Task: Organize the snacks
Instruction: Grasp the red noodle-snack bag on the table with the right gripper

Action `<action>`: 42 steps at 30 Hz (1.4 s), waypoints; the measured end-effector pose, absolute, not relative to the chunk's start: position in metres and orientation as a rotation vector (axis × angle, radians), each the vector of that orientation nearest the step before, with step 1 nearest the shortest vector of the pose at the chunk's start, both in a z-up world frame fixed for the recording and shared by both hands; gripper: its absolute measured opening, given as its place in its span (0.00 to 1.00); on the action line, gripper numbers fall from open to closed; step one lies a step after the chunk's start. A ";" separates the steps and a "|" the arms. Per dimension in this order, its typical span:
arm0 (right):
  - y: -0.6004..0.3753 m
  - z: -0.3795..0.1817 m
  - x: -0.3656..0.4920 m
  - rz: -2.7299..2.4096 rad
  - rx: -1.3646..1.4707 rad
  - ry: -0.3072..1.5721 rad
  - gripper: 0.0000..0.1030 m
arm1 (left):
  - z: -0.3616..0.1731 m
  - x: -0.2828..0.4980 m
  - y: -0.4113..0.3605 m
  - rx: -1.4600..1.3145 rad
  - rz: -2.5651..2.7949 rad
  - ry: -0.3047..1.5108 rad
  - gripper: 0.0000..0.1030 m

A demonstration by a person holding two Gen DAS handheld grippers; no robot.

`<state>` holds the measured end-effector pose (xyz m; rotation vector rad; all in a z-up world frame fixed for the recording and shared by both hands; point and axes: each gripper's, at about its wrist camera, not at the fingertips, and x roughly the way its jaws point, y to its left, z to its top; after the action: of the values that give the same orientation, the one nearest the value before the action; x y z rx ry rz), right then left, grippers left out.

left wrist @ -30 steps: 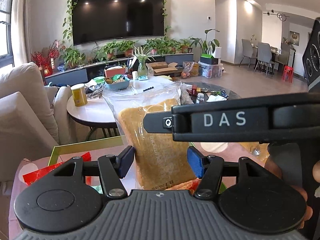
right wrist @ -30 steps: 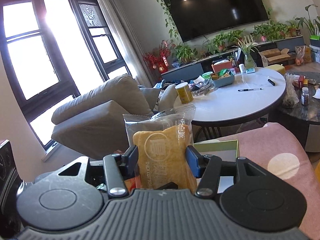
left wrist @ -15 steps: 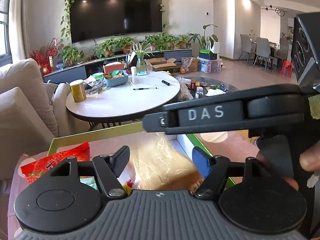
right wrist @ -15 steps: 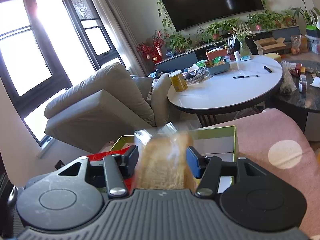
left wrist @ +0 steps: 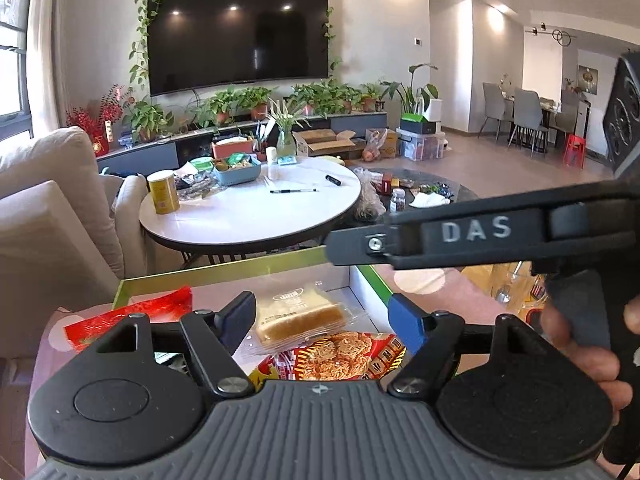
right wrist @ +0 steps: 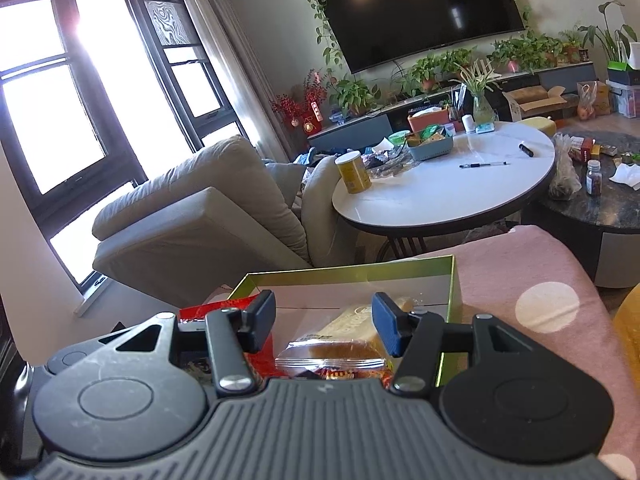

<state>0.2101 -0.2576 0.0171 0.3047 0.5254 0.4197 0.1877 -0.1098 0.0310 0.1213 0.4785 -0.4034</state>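
Observation:
A clear packet of sliced bread (left wrist: 300,316) lies flat in the green-and-gold box (left wrist: 224,272), partly on a red noodle-snack packet (left wrist: 340,356). My left gripper (left wrist: 322,309) hovers over them, its jaws opening, and the pads touch nothing. In the right wrist view the bread (right wrist: 344,332) rests low in the box (right wrist: 352,270) beneath my right gripper (right wrist: 324,308), whose pads stand apart and press on nothing. One of its fingers (left wrist: 440,236) crosses the left wrist view above the box's far rim. A red packet (left wrist: 132,316) lies at the box's left side.
The box sits on a pink dotted cloth (right wrist: 540,280). Beyond it stands a round white table (left wrist: 256,216) with a yellow can (left wrist: 162,192) and a pen. A beige sofa (left wrist: 48,220) is to the left, a dark low table (right wrist: 600,200) to the right. A hand (left wrist: 580,344) grips the right tool.
The bread packet stood upright between both grippers' fingers a second ago; it has dropped and now lies flat in the box. The left jaws have widened.

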 end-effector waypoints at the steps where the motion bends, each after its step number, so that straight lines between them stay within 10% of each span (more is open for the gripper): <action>1: -0.258 0.019 0.207 0.422 0.299 0.522 0.57 | 0.033 0.185 -0.108 0.117 -0.402 0.474 0.69; 42: -0.278 -0.042 0.071 0.198 0.314 0.684 0.57 | -0.041 0.078 -0.126 0.070 -0.617 0.744 0.63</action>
<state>0.0707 -0.2785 -0.0421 0.3140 0.6843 0.1978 0.0776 -0.1264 -0.0410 0.0697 0.7439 -0.6166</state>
